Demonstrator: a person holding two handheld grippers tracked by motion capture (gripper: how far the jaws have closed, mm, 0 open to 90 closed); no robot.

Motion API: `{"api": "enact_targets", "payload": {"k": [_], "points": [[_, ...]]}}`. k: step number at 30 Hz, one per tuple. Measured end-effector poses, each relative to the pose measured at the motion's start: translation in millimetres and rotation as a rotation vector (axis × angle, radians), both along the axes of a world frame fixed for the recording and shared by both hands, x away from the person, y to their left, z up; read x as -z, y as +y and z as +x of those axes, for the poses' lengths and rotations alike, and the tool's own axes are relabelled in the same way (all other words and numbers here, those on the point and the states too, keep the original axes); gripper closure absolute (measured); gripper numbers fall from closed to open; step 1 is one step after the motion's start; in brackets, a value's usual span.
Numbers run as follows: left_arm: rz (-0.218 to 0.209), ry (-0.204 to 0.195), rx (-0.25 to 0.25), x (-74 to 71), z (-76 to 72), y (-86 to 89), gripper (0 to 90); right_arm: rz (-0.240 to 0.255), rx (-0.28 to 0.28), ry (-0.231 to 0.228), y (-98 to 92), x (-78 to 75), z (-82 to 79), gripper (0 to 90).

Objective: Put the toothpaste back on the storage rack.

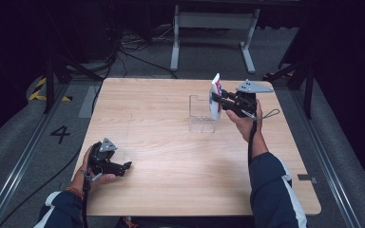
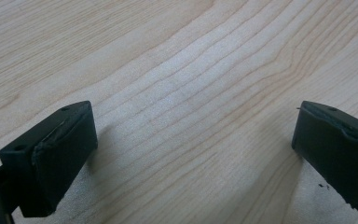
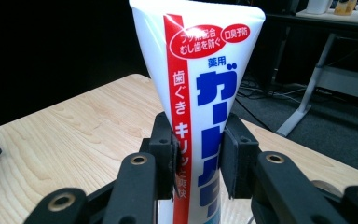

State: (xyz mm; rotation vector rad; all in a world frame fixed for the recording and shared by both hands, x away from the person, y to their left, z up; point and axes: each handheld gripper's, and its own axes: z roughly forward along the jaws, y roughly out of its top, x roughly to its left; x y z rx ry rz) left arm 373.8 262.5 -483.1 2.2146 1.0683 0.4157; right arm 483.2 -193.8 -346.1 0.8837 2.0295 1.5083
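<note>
Clear acrylic holder [image 1: 202, 115] stands on the wooden table [image 1: 171, 142], right of centre, roughly 1 o'clock from table middle; open-topped box, higher back wall with a notch at its top left corner. Looks empty, though its see-through walls make that hard to confirm. Toothpaste tube [image 1: 215, 95] is upright, crimped flat end up, at the holder's right edge, 3 o'clock side; from the high view cannot tell if its bottom is inside the holder or just beside it. Right gripper [image 1: 218, 100] comes in from 3 o'clock, held level, jaws clamped on the tube's lower half. In the right gripper view the tube [image 3: 200, 93] is white with a red stripe, blue Japanese lettering and red ovals near the top; both black pads [image 3: 165, 154] press its sides, tube squeezed between them. Grey three-cornered plate [image 1: 253, 87] sits on top of that gripper. Left gripper [image 1: 127, 166] is at the table's near left, about 8 o'clock from centre, low over the wood, pointing toward 3 o'clock. Left gripper view: jaws wide apart, nothing between them, bare wood grain [image 2: 191, 93] under them.
</note>
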Motion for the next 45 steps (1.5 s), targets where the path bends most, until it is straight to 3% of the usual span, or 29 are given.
{"api": "enact_targets", "payload": {"k": [13, 26, 41, 45], "points": [[0.0, 0.0, 0.0, 0.0, 0.0, 0.0, 0.5, 0.02, 0.018, 0.017, 6.0, 3.9, 17.4, 69.7], [-0.002, -0.001, -0.003, 0.1, -0.1, -0.2, 0.5, 0.019, 0.044, 0.044, 10.2, 19.5, 29.0, 69.4], [0.001, -0.001, -0.002, 0.0, -0.1, -0.1, 0.5, -0.005, 0.058, 0.079, 7.4, 43.3, 31.7, 69.0], [0.001, -0.001, -0.001, 0.0, -0.1, 0.0, 0.5, -0.037, 0.051, 0.082, 7.8, 50.5, 31.1, 68.8]]}}
